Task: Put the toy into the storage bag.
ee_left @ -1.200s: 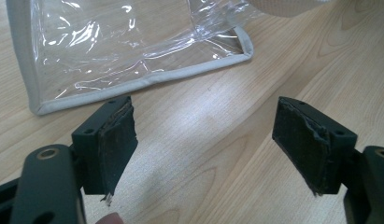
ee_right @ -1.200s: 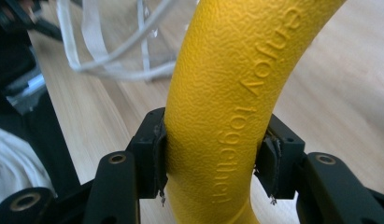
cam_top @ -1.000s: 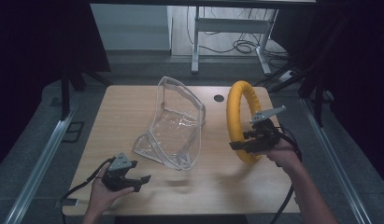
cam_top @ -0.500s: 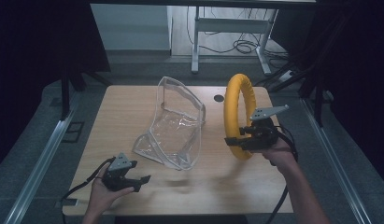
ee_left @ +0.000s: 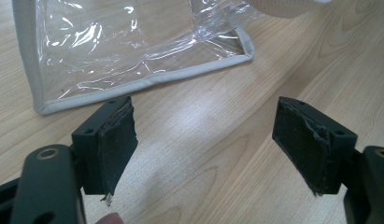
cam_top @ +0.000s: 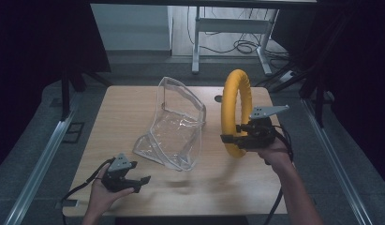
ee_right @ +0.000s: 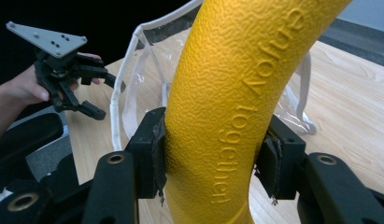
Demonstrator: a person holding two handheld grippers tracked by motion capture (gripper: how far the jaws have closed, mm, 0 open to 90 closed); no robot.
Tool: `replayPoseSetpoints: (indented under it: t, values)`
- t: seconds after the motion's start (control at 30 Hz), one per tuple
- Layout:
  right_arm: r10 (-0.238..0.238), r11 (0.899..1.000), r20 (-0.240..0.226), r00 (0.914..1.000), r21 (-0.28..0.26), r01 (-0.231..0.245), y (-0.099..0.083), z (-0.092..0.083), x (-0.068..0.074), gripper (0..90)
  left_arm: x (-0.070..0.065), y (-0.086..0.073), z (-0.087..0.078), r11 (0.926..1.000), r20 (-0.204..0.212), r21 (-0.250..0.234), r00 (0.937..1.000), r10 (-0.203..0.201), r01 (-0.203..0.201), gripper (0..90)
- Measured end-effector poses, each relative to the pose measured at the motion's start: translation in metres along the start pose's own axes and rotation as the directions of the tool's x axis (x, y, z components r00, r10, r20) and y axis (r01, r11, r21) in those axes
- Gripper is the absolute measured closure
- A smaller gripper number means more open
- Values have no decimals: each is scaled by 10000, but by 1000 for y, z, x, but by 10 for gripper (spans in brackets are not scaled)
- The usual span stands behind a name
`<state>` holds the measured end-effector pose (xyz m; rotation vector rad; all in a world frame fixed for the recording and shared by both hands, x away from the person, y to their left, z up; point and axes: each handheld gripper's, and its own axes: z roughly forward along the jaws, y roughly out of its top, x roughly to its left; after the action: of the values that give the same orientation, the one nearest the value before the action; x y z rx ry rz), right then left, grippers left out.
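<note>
Right hand-held gripper (cam_top: 231, 139): pinching the yellow ring (cam_top: 236, 110) near its lower part, one black pad pressed against each side of the tube.
Left hand-held gripper (cam_top: 140, 183): jaws spread wide with nothing between them, resting in the person's hand at the near left of the surface (cam_top: 134, 108).
Ring, position: held upright on edge over the right side of the surface, just beside the clear bag (cam_top: 176, 126).
Ring, colour: bright, even yellow all over.
Ring, shape: a thick round tube bent into a closed hoop with a large open middle.
Ring, texture: fine pebbled skin, matte.
Ring, marking: raised letters run along the tube in the right gripper view; "together" is readable.
Clear bag: transparent crinkled plastic with pale grey edging, standing open at mid-surface, one corner lying close in front of the left jaws.
</note>
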<state>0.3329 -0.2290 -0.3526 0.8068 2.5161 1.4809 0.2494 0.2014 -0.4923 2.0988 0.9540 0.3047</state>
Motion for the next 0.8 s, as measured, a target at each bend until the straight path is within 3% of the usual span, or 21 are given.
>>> replayPoseSetpoints:
  t: [0.8]
  values:
    - [-438, 9976, -169, 9989, -539, 428, 20, 2, 17, 494, -1, 0, 2, 10000, 20, 34, 10000, -22, 22, 215]
